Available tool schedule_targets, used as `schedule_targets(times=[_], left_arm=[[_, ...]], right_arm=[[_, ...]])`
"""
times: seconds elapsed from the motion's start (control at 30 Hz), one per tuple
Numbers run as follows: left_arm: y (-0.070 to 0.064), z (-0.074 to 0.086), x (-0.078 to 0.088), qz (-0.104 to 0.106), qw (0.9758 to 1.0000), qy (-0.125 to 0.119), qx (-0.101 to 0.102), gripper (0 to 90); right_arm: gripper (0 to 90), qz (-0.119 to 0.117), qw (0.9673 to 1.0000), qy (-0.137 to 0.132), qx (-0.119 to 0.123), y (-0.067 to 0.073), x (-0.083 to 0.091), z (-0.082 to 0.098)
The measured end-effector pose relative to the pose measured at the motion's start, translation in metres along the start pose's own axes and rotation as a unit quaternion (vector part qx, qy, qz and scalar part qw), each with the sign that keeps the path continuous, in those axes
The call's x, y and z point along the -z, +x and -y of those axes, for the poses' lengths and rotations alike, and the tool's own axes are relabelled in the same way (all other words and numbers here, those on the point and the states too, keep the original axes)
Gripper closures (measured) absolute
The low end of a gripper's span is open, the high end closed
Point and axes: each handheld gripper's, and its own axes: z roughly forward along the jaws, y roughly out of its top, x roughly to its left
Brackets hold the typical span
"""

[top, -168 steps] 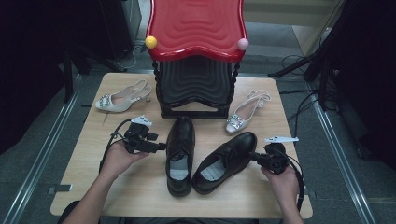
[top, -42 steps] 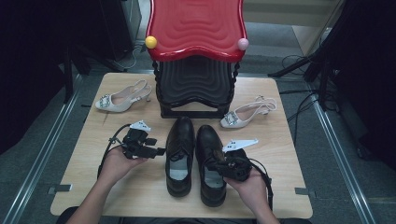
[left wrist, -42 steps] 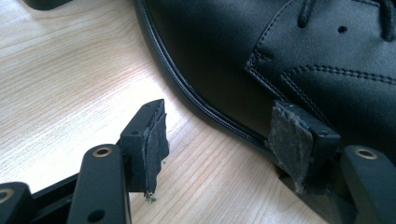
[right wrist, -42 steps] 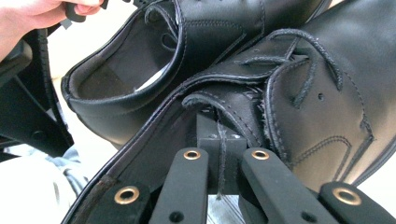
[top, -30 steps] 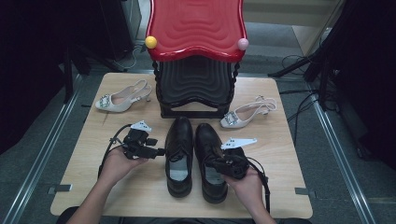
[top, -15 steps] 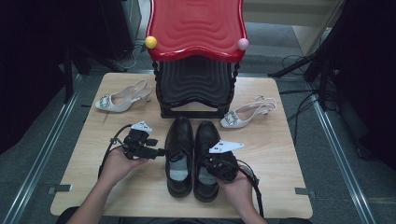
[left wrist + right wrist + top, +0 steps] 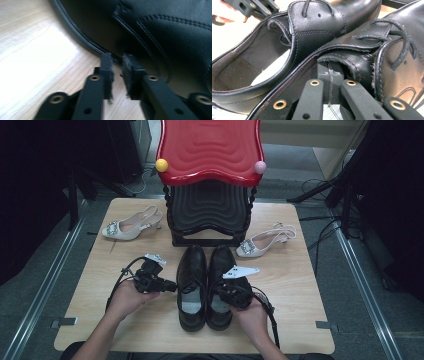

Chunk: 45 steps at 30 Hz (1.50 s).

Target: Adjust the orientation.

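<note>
The two black shoes sit paired before the rack: my right gripper (image 7: 329, 87) grips the right shoe's (image 7: 220, 285) collar; my left gripper (image 7: 117, 72), just narrowed and empty, touches the left shoe (image 7: 192, 285). Shelving remains.

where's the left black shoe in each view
High view: the left black shoe lies mid-table, side by side with the right black shoe.
Left gripper view: the left black shoe is the dark stitched leather across the upper right.
Right gripper view: the left black shoe sits upper left, with its opening facing the camera.
Shared landmark: the light wooden table beneath it.
</note>
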Motion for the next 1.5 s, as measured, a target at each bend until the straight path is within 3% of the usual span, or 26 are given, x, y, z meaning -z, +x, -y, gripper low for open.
schedule_targets(times=[0.07, 0.37, 0.6, 0.8, 0.93, 1.1, 1.17, 1.23, 1.5], left_arm=[[-0.001, 0.0, -0.001, 0.008, 1.0, -0.001, 0.006, 88.2], [-0.004, 0.002, -0.007, 0.036, 0.9988, -0.012, 0.03, 89.9], [-0.011, 0.005, -0.012, 0.043, 0.9982, -0.024, 0.035, 89.9], [-0.022, 0.004, -0.02, 0.037, 0.9984, -0.034, 0.028, 89.9], [-0.025, 0.004, -0.024, 0.051, 0.9975, -0.036, 0.034, 89.9], [-0.031, 0.004, -0.026, 0.048, 0.9981, -0.033, 0.021, 89.8], [-0.031, 0.004, -0.025, 0.053, 0.9981, -0.029, 0.014, 88.7], [-0.031, 0.003, -0.023, 0.044, 0.9987, -0.025, 0.007, 85.3], [-0.029, 0.001, -0.003, 0.02, 0.997, -0.074, -0.01, 70.4]], right_arm=[[90.0, -0.003, 1.0, 0.004, 0.001, -0.001, 0.0, -0.001], [90.0, -0.01, 0.9997, 0.018, 0.013, -0.007, 0.001, -0.006], [90.0, -0.026, 0.999, 0.036, 0.011, -0.019, 0.005, -0.011], [88.0, -0.028, 0.9987, 0.044, 0.001, -0.033, 0.011, -0.014], [86.6, -0.032, 0.998, 0.053, 0.013, -0.039, 0.013, -0.016], [83.6, -0.029, 0.9976, 0.054, 0.031, -0.047, 0.018, -0.015], [82.1, -0.035, 0.9975, 0.06, 0.016, -0.05, 0.021, -0.015], [78.3, -0.04, 0.9974, 0.058, 0.012, -0.051, 0.025, -0.014], [76.8, -0.046, 0.9983, 0.034, -0.011, -0.049, 0.051, -0.013]])
